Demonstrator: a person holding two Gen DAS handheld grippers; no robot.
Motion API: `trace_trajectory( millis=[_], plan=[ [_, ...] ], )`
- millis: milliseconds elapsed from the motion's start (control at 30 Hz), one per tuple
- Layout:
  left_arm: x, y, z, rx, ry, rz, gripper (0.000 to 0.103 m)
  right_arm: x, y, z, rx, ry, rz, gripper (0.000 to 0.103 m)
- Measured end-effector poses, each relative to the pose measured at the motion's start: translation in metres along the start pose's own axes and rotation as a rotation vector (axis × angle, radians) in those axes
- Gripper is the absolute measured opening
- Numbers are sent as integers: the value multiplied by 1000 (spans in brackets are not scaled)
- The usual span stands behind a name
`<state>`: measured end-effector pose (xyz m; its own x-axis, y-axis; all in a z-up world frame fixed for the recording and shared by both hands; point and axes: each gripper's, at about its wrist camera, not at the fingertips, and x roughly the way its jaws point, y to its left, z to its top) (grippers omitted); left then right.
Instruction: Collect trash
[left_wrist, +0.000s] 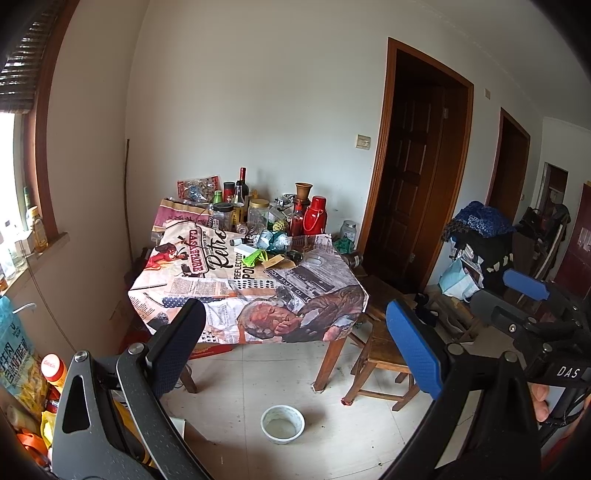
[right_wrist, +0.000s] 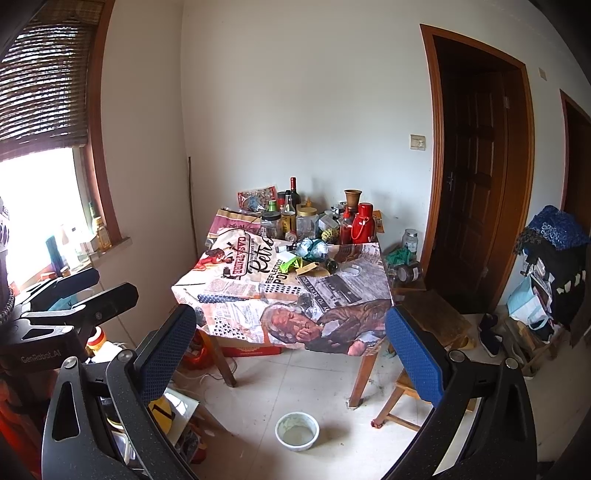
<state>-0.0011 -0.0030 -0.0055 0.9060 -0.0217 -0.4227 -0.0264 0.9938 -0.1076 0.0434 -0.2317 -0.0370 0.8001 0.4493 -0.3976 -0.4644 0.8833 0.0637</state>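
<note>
My left gripper (left_wrist: 295, 347): fingers spread wide, nothing between them, held off from the table (left_wrist: 334, 360). My right gripper (right_wrist: 291, 350): likewise wide open and empty. Trash, mid-table on the printed cloth (left_wrist: 192, 291): crumpled bluish-white wrapper (left_wrist: 275, 239), bright green wrapper (left_wrist: 255, 257) just in front of it, brown paper scrap (left_wrist: 277, 262) beside the green one, dark bottle lying on its side (left_wrist: 294, 254). Behind them, against the wall: jars, bottles, red thermos (left_wrist: 314, 220). On the floor near the table leg: white bowl (left_wrist: 282, 423).
</note>
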Motion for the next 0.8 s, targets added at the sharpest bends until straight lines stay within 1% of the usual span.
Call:
trace_trajectory(
  millis=[267, 433, 800],
  plan=[
    [5, -5, 1, 5, 3, 14, 99, 2, 0, 1, 4, 0, 5, 102],
    [14, -12, 4, 3, 7, 24, 99, 7, -4, 3, 7, -1, 9, 102],
    [52, -40, 17, 2, 13, 53, 99, 32, -43, 10, 3, -4, 18, 102]
  ],
)
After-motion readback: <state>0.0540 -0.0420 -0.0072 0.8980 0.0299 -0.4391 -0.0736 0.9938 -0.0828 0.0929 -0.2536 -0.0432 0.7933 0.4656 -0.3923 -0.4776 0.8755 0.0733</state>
